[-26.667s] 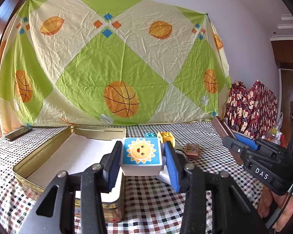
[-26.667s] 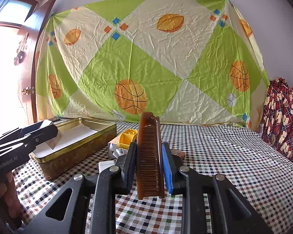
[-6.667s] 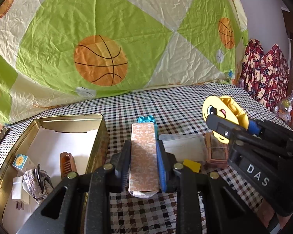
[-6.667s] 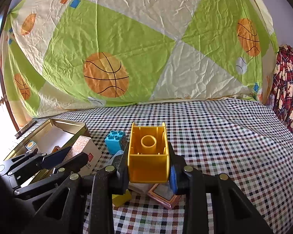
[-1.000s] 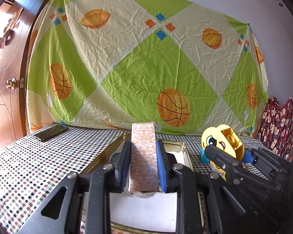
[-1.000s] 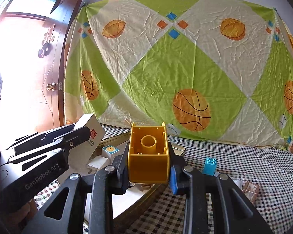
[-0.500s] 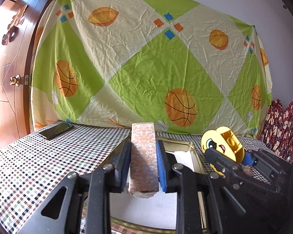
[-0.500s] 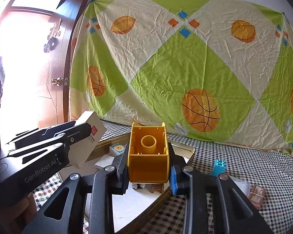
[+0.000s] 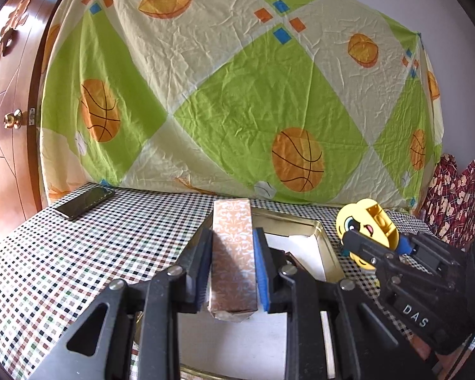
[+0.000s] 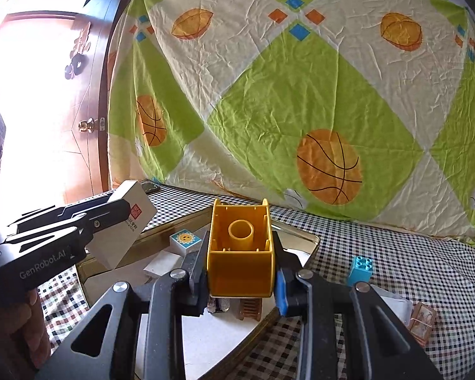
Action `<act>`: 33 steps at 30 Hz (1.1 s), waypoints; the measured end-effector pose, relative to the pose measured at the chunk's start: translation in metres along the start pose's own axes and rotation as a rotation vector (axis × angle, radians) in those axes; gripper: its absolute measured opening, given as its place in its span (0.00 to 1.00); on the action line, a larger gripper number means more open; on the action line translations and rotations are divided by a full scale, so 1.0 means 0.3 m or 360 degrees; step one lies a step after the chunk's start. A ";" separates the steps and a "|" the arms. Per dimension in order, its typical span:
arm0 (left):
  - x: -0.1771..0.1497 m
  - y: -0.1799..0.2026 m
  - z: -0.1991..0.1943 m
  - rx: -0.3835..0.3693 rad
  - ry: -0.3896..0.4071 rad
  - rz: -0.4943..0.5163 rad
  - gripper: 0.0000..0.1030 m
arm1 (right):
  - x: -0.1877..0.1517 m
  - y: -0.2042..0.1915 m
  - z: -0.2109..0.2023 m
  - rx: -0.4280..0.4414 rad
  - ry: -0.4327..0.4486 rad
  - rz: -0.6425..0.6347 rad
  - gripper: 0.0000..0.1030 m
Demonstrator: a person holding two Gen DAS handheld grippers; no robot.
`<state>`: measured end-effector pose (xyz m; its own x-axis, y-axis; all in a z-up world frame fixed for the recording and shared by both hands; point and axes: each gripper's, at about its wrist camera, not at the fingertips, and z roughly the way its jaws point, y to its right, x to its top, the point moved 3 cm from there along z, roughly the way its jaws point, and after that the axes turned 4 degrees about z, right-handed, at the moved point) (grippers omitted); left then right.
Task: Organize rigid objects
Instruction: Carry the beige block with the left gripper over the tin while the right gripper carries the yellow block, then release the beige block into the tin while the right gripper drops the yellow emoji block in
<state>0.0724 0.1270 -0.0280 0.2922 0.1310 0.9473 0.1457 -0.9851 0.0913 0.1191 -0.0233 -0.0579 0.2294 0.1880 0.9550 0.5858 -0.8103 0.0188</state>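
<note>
With the left tongs [image 9: 232, 266] clamped on a tall patterned cardboard box [image 9: 233, 253] and the right tongs [image 10: 240, 267] on a yellow hollow plastic block [image 10: 240, 253], both above the gold metal tin [image 9: 319, 231], crowded releases could knock pieces out.
</note>
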 end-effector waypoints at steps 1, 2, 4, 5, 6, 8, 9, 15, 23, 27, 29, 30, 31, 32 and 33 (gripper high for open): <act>0.001 0.001 0.013 -0.0010 -0.0020 0.0004 0.23 | 0.003 0.008 0.015 0.0002 -0.0023 0.0010 0.33; 0.004 0.002 0.027 -0.0019 -0.0041 0.0009 0.23 | 0.005 0.014 0.031 0.0005 -0.0045 0.0020 0.33; 0.007 0.007 0.057 -0.0030 -0.0084 0.0026 0.23 | 0.008 0.030 0.067 0.0002 -0.0095 0.0037 0.33; 0.008 0.009 0.073 -0.0038 -0.0108 0.0029 0.23 | 0.010 0.038 0.086 -0.0001 -0.0121 0.0044 0.33; 0.008 0.011 0.089 -0.0049 -0.0135 0.0033 0.23 | 0.010 0.048 0.105 -0.0005 -0.0145 0.0053 0.33; 0.008 0.013 0.120 -0.0056 -0.0187 0.0037 0.23 | 0.011 0.065 0.141 -0.0006 -0.0188 0.0070 0.33; 0.008 0.014 0.133 -0.0056 -0.0208 0.0044 0.23 | 0.012 0.072 0.157 -0.0007 -0.0202 0.0074 0.33; 0.009 0.015 0.196 -0.0048 -0.0307 0.0070 0.23 | 0.012 0.081 0.232 -0.0031 -0.0264 0.0034 0.33; 0.040 0.037 0.260 -0.0070 -0.0399 0.0103 0.24 | -0.014 0.094 0.306 -0.0049 -0.0356 0.0023 0.33; 0.045 0.043 0.270 -0.0034 -0.0399 0.0103 0.58 | -0.011 0.115 0.286 -0.0026 -0.0319 0.0073 0.64; 0.051 0.036 0.252 -0.0032 -0.0364 0.0078 0.65 | -0.007 0.131 0.256 -0.0020 -0.0291 0.0098 0.67; 0.053 0.035 0.242 -0.0044 -0.0350 0.0062 0.69 | -0.007 0.139 0.240 -0.0024 -0.0281 0.0103 0.67; 0.053 0.036 0.230 -0.0046 -0.0337 0.0054 0.71 | -0.010 0.148 0.220 -0.0029 -0.0271 0.0103 0.67; 0.052 0.038 0.217 -0.0037 -0.0320 0.0053 0.75 | -0.013 0.160 0.198 -0.0034 -0.0259 0.0101 0.67; 0.050 0.045 0.201 -0.0028 -0.0298 0.0059 0.79 | -0.020 0.176 0.173 -0.0046 -0.0245 0.0098 0.67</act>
<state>0.1357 0.1222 -0.0309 0.4682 0.1117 0.8765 0.1156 -0.9912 0.0645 0.1890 -0.0384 -0.0780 0.3819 0.2188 0.8979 0.5447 -0.8382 -0.0275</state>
